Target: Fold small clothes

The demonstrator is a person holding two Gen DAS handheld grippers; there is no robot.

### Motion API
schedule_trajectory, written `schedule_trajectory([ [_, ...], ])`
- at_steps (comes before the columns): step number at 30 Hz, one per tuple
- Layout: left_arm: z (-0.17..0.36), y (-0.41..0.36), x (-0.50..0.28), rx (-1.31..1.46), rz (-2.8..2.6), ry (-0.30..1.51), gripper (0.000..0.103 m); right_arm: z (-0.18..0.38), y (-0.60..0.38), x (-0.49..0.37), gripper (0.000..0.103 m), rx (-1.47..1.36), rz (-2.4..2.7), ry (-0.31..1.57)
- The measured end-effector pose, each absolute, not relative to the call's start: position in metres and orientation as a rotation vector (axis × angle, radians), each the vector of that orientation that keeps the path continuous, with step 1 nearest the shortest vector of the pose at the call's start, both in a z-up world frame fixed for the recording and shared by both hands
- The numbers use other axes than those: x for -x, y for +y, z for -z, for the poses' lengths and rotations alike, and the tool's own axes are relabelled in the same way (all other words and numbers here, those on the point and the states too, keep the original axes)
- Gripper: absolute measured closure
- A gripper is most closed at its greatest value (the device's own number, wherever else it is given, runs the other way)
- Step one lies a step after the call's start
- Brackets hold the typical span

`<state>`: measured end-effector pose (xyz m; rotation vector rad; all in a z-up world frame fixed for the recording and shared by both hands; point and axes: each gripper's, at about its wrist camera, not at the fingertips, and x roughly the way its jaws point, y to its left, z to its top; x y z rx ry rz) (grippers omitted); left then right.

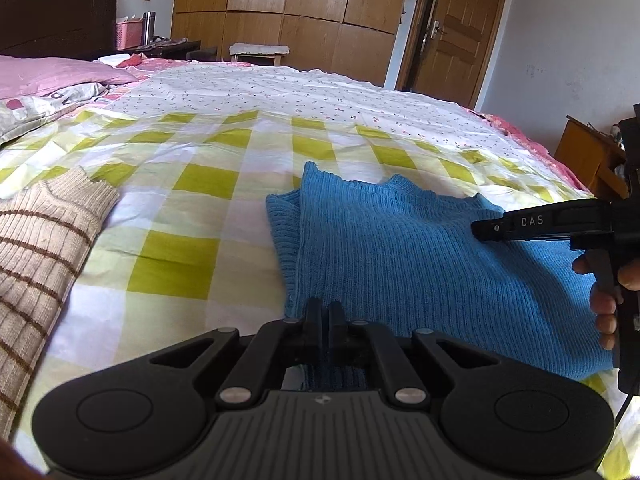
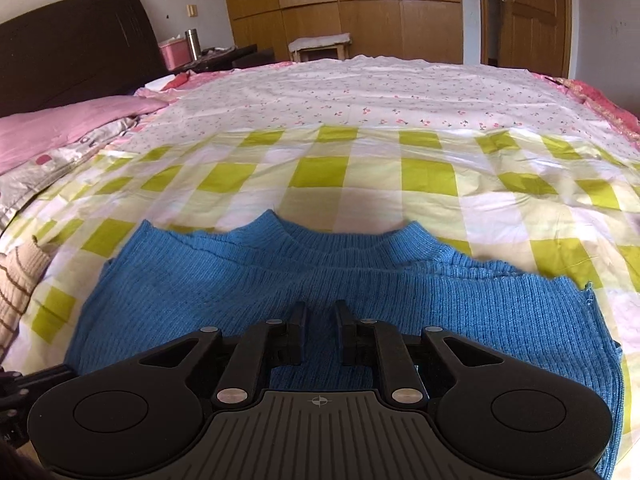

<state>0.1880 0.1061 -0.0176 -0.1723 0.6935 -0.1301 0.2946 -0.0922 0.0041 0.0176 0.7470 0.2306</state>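
Observation:
A blue ribbed knit top (image 1: pixel 420 252) lies on the bed, its sides folded in, neckline at the far edge (image 2: pixel 328 240). My left gripper (image 1: pixel 325 312) is shut on the near left edge of the blue top. My right gripper (image 2: pixel 320 316) hovers over the middle of the top with a gap between its fingers, holding nothing. It also shows in the left wrist view (image 1: pixel 480 230), reaching in from the right. A beige knit garment with brown stripes (image 1: pixel 36 248) lies at the left, apart from both grippers.
The bed has a green-and-white check sheet (image 1: pixel 192 216) and a floral sheet (image 2: pixel 360 96) beyond it. Pink pillows (image 1: pixel 52 72) lie far left by a dark headboard (image 2: pixel 72 40). A wooden wardrobe (image 2: pixel 340 0), a stool (image 1: pixel 260 52) and a door (image 1: pixel 452 32) stand behind.

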Motion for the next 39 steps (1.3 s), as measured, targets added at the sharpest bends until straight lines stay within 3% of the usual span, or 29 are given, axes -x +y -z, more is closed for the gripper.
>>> schedule_trajectory([
  [14,0.009,0.126,-0.181,0.329,0.139,0.711,0.087,-0.022,-0.048,-0.287,0.081,0.061,-0.295,0.759],
  [28,0.012,0.137,-0.174,0.382,0.144,0.74,0.075,-0.028,0.022,-0.301,0.053,0.075,-0.427,0.871],
  [39,0.024,0.132,-0.169,0.365,0.182,0.771,0.069,-0.011,0.076,-0.315,0.041,0.191,-0.42,0.926],
])
